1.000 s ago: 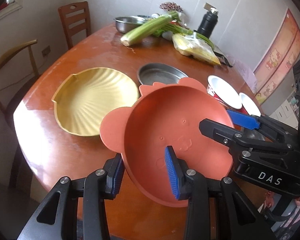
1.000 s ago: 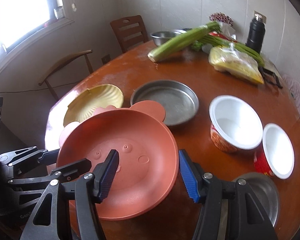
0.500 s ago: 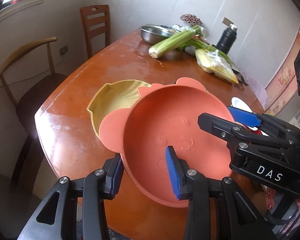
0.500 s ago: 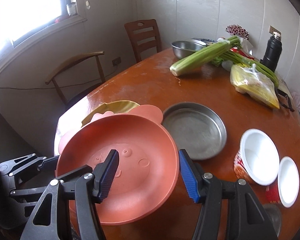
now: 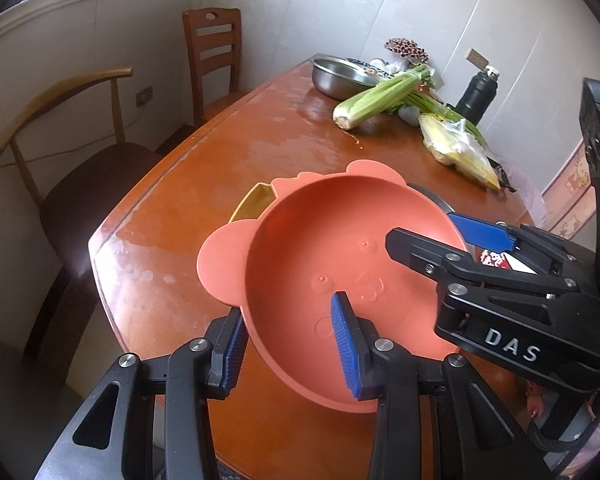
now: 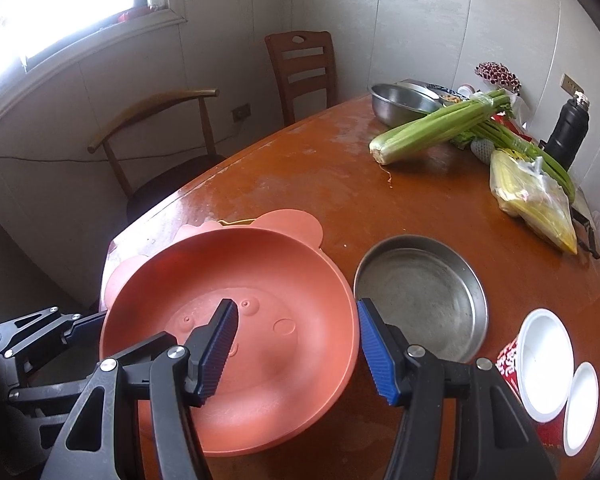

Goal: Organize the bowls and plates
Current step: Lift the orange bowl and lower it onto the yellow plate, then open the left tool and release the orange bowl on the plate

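An orange bear-eared plate (image 5: 340, 256) is held above the table by both grippers. My left gripper (image 5: 288, 344) is shut on its near-left rim. My right gripper (image 6: 296, 348) is shut on its right rim; it also shows in the left wrist view (image 5: 440, 236). The plate (image 6: 228, 320) covers most of a yellow shell-shaped plate (image 5: 252, 202) on the table below; only a sliver shows. A round metal pan (image 6: 424, 296) lies just right of the orange plate. Two white bowls (image 6: 546, 364) sit at the right edge.
Celery (image 6: 440, 130), a steel bowl (image 6: 400, 104), a bagged yellow item (image 6: 536, 204) and a black flask (image 6: 568, 132) are at the far end of the wooden table (image 6: 300, 176). Two chairs (image 6: 300, 68) stand at the left side.
Both grippers have carried the orange plate left and over the yellow plate, which is now almost hidden beneath it. The views have pulled back and risen.
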`<state>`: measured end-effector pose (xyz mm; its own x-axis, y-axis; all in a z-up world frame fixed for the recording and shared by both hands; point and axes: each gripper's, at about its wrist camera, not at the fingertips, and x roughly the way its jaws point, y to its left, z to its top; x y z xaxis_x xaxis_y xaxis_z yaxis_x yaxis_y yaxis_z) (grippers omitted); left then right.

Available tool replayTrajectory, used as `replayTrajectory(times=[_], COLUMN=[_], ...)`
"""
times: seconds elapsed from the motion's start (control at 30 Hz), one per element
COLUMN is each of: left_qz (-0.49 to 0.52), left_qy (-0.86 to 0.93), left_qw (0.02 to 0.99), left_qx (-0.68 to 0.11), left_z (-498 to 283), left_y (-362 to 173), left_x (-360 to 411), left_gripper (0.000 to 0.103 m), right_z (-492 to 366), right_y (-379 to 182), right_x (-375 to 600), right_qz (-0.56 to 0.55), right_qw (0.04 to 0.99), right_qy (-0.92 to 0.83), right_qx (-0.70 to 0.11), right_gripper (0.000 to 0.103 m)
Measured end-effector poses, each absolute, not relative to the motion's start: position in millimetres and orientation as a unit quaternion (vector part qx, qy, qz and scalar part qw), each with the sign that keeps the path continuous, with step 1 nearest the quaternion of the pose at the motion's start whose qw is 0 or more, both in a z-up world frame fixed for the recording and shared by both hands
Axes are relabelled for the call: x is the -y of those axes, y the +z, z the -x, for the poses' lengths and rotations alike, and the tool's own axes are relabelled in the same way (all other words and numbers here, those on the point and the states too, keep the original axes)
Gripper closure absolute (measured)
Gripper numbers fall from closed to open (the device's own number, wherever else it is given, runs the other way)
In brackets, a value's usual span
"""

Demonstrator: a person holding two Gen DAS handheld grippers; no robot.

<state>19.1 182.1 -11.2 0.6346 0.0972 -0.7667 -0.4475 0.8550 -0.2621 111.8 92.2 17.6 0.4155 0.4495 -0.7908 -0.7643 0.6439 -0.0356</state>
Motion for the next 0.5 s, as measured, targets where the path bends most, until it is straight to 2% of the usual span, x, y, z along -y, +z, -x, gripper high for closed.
replayTrajectory(times=[0.5], left_qz=[0.211], left_qy=[0.161], left_qw=[0.874], left_qx=[-0.407], left_z=[-37.7], left_y=[-24.3], left_x=[-193.0], left_gripper=[0.063], right_z=[-139.3], right_y=[-3.9], right_x=[-123.2], right_qz=[0.2], right_qw=[0.816], right_qy=[0.36], right_qx=[-0.406], right_gripper=[0.043])
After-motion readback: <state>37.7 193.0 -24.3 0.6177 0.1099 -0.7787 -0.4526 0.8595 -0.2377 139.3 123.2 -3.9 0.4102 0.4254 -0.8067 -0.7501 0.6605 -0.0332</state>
